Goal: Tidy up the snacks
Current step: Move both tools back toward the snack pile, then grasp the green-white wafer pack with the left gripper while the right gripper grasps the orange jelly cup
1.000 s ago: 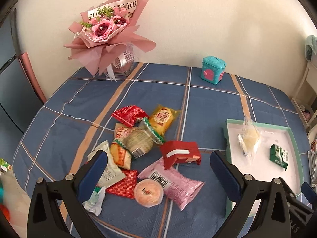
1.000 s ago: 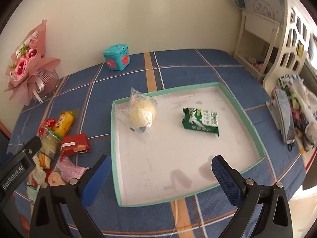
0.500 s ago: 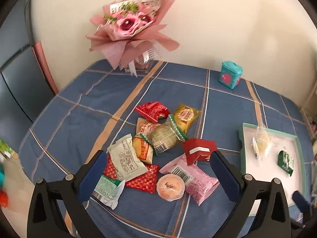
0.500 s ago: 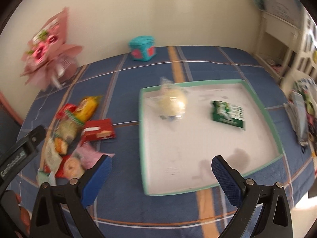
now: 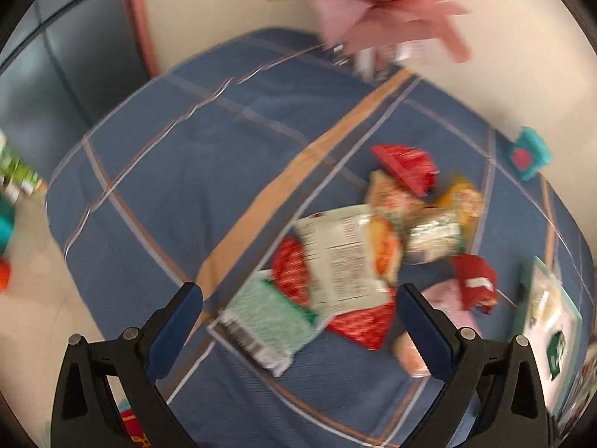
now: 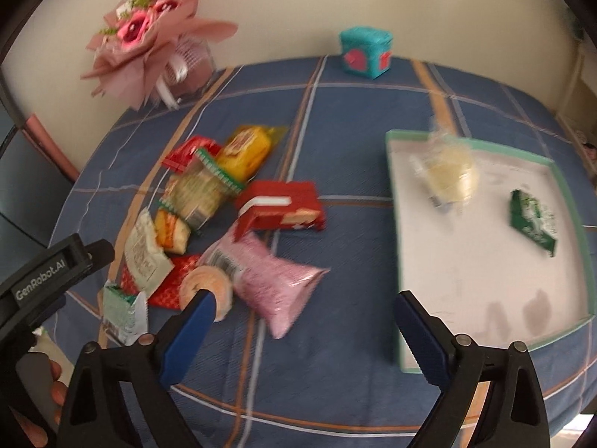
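Spread wide and empty, my left gripper (image 5: 300,319) hung over the near end of the snack pile (image 5: 377,246) on the blue checked tablecloth (image 5: 168,171). Through that blurred left wrist view I could read nothing: the white packet (image 5: 341,261) showed only rows of tiny print, and the pale green packet (image 5: 266,321) between my pads showed a barcode. Its pads touched neither one.

From the right wrist view, my right gripper (image 6: 304,317) was closing with only bare cloth between its pads. One pad crossed in front of the round peach cake (image 6: 207,285) without gripping it. Beside it lay one pink bag (image 6: 274,280) and one red box (image 6: 281,207). "GenRobot.AI" stood on my left gripper's arm (image 6: 41,280). Two snacks lay in the tray (image 6: 401,272): one pale bun (image 6: 449,175) and one green packet (image 6: 531,220). One teal box (image 6: 365,54) and one pink bouquet (image 6: 149,37) stood by the wall.
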{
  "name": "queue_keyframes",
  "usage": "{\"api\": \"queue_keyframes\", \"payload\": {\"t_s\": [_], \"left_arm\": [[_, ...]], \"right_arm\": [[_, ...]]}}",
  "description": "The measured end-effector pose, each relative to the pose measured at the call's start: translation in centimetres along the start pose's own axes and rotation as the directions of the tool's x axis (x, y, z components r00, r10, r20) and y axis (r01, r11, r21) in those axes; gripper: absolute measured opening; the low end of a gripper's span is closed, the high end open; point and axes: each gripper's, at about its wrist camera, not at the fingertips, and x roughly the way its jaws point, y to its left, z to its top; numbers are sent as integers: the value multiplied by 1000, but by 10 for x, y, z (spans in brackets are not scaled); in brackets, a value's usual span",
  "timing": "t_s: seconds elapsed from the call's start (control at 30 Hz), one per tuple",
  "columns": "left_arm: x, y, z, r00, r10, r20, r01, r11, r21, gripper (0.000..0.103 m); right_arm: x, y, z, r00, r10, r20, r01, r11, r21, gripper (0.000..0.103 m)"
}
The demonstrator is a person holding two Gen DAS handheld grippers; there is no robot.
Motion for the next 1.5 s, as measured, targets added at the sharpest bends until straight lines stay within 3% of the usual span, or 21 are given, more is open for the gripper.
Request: {"api": "queue_keyframes", "payload": {"t_s": [0.17, 0.43, 0.7, 0.97, 1.3, 1.5], "left_arm": [[20, 26, 1, 996, 3, -85, -11, 995, -98, 103], [41, 31, 5, 988, -18, -151, 3, 995, -100, 103], [63, 35, 5, 975, -40, -217, 8, 989, -146, 102], [77, 38, 9, 965, -69, -252, 34, 989, -143, 81], [74, 33, 9, 968, -55, -245, 21, 990, -138, 69], [66, 40, 7, 971, -40, -234, 6, 990, -144, 56]], "right_arm": [[14, 24, -2, 997, 63, -44, -64, 998, -19, 94], [37, 59, -4, 991, 91, -100, -98, 993, -67, 84], [57, 65, 0, 985, 101, -137, -106, 994, -28, 77], [74, 65, 2, 982, 88, -169, -90, 996, -9, 69], [83, 64, -3, 976, 85, -198, -90, 996, -17, 49], [82, 61, -4, 975, 93, -200, -98, 995, -15, 48]]}}
